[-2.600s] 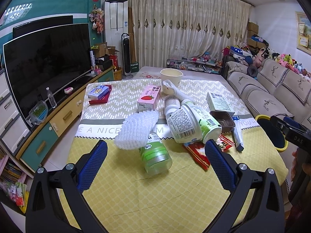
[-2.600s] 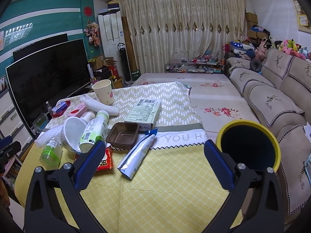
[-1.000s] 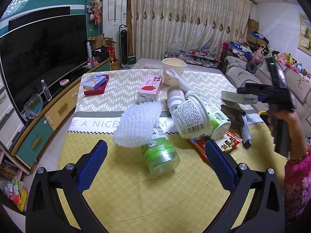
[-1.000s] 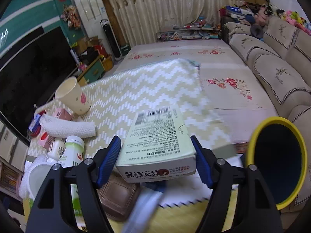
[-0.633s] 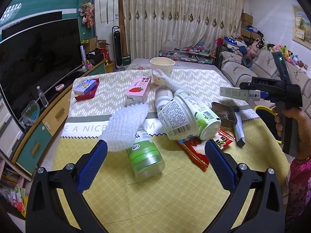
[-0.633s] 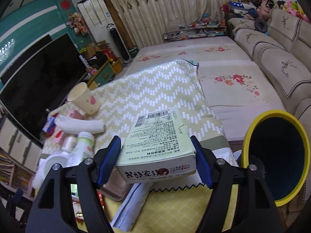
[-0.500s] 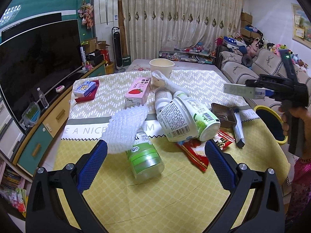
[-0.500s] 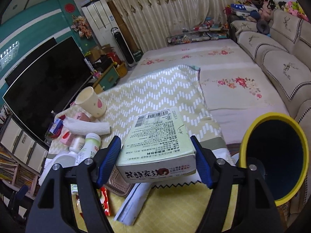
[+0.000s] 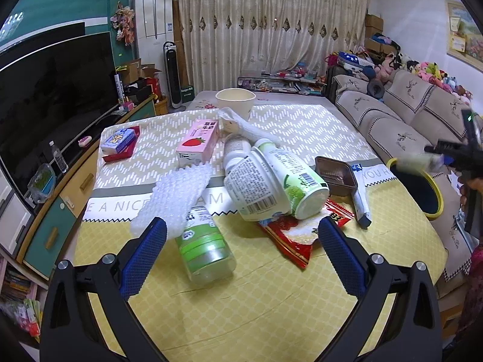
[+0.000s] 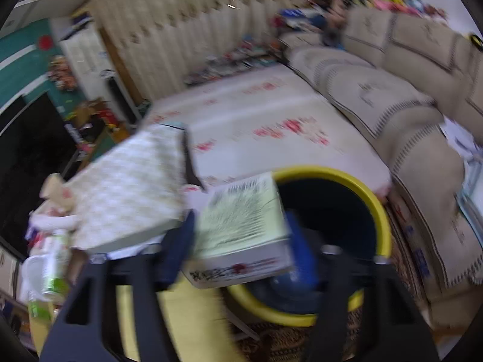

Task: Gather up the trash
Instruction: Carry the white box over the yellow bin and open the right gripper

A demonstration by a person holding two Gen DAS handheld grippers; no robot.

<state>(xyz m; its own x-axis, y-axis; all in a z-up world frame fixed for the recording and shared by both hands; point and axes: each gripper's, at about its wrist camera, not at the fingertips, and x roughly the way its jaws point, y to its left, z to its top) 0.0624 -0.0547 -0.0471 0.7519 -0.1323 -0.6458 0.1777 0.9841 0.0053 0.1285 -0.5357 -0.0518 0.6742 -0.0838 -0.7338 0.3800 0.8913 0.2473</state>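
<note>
My right gripper (image 10: pixel 241 241) holds a pale green box (image 10: pixel 241 220) between its blue pads, tilted, above the near rim of the yellow-rimmed bin (image 10: pixel 332 172). Its jaws are closing on the box, and the view is blurred by motion. In the left wrist view the right gripper (image 9: pixel 452 154) and the box (image 9: pixel 419 161) hang over the bin (image 9: pixel 434 208) at the far right. My left gripper (image 9: pixel 241 229) is open and holds nothing, above the yellow tablecloth. A lying green-capped bottle (image 9: pixel 205 250) and white foam netting (image 9: pixel 178 193) lie just ahead of it.
On the table lie a big white cup (image 9: pixel 256 184), a green-white bottle (image 9: pixel 289 172), a red wrapper (image 9: pixel 289 238), a brown tray (image 9: pixel 335 172), a tube (image 9: pixel 360 202), a pink carton (image 9: pixel 197 144) and a paper cup (image 9: pixel 235 99). A sofa (image 9: pixel 392 114) stands to the right and a TV cabinet (image 9: pixel 60 211) to the left.
The right gripper has swung to the right with the box, from over the table's edge to over the bin's mouth. The left gripper's view has barely shifted.
</note>
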